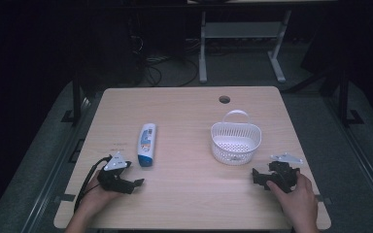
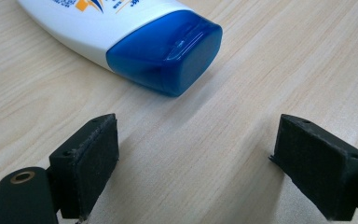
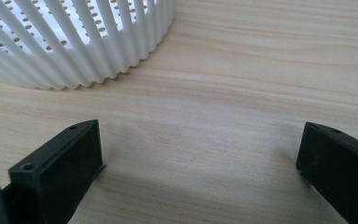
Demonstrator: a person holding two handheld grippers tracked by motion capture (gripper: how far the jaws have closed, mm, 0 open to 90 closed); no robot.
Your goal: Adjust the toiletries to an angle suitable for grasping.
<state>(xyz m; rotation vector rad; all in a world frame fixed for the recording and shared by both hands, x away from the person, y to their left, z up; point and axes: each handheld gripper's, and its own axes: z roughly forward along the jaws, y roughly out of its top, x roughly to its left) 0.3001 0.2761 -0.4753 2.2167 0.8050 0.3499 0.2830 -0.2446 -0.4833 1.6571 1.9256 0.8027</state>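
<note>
A: Presently the left gripper (image 2: 193, 163) stands wide open and empty; the bottle (image 1: 146, 144) lies flat just ahead, blue cap (image 2: 168, 53) nearest.

B: Noted. Right gripper (image 3: 198, 163) likewise agape, holding nothing, near the basket (image 1: 235, 141). Best approach: the left gripper straddles the bottle's body, not the tapered cap.

Table (image 1: 189, 204) evenly lit from overhead; surroundings beyond it dark. Soft shadows beneath objects. High view slightly soft; both gripper views sharp, no glare.

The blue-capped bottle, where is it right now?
In the high view the bottle lies flat on the table's left half, just beyond the left gripper.
</note>
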